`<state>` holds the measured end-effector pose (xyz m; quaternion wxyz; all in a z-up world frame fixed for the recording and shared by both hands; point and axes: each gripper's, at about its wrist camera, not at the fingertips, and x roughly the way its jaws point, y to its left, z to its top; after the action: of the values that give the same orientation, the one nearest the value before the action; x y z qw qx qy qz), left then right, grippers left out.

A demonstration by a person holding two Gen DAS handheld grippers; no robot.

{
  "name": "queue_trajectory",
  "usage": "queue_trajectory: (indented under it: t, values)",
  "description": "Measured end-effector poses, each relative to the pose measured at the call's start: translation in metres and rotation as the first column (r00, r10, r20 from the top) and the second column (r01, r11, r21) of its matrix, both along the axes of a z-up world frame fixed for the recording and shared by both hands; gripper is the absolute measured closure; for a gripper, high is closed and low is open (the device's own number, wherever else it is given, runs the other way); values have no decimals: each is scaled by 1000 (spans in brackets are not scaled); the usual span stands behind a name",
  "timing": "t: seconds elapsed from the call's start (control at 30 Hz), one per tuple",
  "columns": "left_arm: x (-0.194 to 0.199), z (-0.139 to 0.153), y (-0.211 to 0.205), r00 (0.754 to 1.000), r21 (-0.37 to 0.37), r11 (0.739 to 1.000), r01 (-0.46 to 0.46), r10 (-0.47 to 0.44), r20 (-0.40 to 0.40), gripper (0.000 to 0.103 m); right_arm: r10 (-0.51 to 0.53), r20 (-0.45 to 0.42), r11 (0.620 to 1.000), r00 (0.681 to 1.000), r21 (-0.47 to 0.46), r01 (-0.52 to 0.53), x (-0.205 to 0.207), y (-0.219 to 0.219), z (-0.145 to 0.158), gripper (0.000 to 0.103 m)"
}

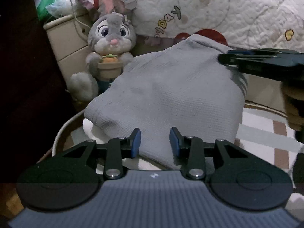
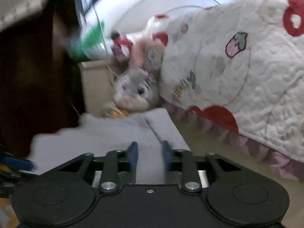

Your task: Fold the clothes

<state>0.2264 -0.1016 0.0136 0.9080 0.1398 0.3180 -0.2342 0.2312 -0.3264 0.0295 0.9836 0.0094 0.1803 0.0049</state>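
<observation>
Each tool, the left tool [image 1: 155, 142] and the right tool [image 2: 149, 154], has black linkage arms with silver screw heads, round black discs at either side, and blue pads on its fingertips [image 1: 135, 142].

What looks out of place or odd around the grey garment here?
Nothing looks spilled or damaged. The grey garment is humped up in a mound, not flat, with both grippers at its edges. A plush rabbit sits right behind it, close to the folding area.

Grey garment [image 1: 171, 95] between left hand-held gripper [image 1: 155, 141] pads; plush rabbit [image 1: 110, 43] behind.
</observation>
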Motion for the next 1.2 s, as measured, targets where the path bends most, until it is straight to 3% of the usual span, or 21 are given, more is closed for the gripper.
queue_trajectory:
  t: [0.1, 0.2, 0.23, 0.3, 0.4, 0.43, 0.47, 0.5, 0.53, 0.6, 0.67, 0.8, 0.9, 1.1, 1.2]
  values:
    - [0, 0, 0, 999, -8, 1000, -25, 24, -21, 69, -66, -5, 993, 998, 97, 66, 9, -14, -12, 77]
    - [-2, -1, 0, 998, -10, 999, -42, 41, -38, 68, -139, -58, 949, 989, 277, 150, 16, -31, -23, 76]
    - [-3, -1, 0, 999, 3, 999, -45, 45, -27, 67, -135, -60, 953, 989, 266, 147, 16, -30, -23, 76]
    - [-5, -2, -1, 998, 27, 997, -70, 70, -4, 53, -121, -64, 965, 991, 227, 133, 16, -26, -24, 74]
    - [-8, 1, 3, 993, 20, 993, -115, 116, -20, 44, -121, -66, 981, 990, 147, 130, 6, -19, -21, 69]
    - [-9, 2, 5, 991, 18, 991, -130, 131, -26, 43, -162, -47, 985, 986, 55, 164, 3, -12, -19, 50]
    - [-13, 5, 8, 989, 19, 989, -145, 146, -33, 41, -234, -25, 972, 972, -31, 234, -9, -5, -19, 34]
    - [-24, 9, 7, 988, 18, 988, -151, 152, -28, 34, -303, 2, 947, 953, -113, 301, -20, 1, -18, 33]
    - [-35, 12, 6, 987, 17, 987, -157, 158, -24, 30, -311, -5, 945, 950, -105, 309, -30, 1, -17, 33]
    - [-56, 18, 4, 985, 17, 985, -170, 170, -14, 14, -267, -47, 963, 962, 21, 268, -61, -6, -14, 35]
    - [-83, 23, 0, 983, 30, 982, -186, 186, 1, 13, -233, -90, 962, 968, 128, 243, -96, -9, -12, 35]
    - [-136, 28, -9, 994, 36, 993, -110, 111, -12, 12, -115, -140, 965, 983, 221, 144, -174, 2, -10, 35]
    - [-165, 25, -11, 995, 55, 994, -96, 97, -20, 9, -91, -160, 951, 983, 280, 134, -224, 9, -9, 35]
    - [-204, 17, -6, 980, 65, 984, -163, 170, -102, 8, -68, -164, 957, 984, 269, 111, -297, 28, 6, 35]
    - [-220, 23, -5, 975, 82, 977, -195, 202, -95, 8, -56, -181, 953, 982, 283, 106, -329, 33, 8, 34]
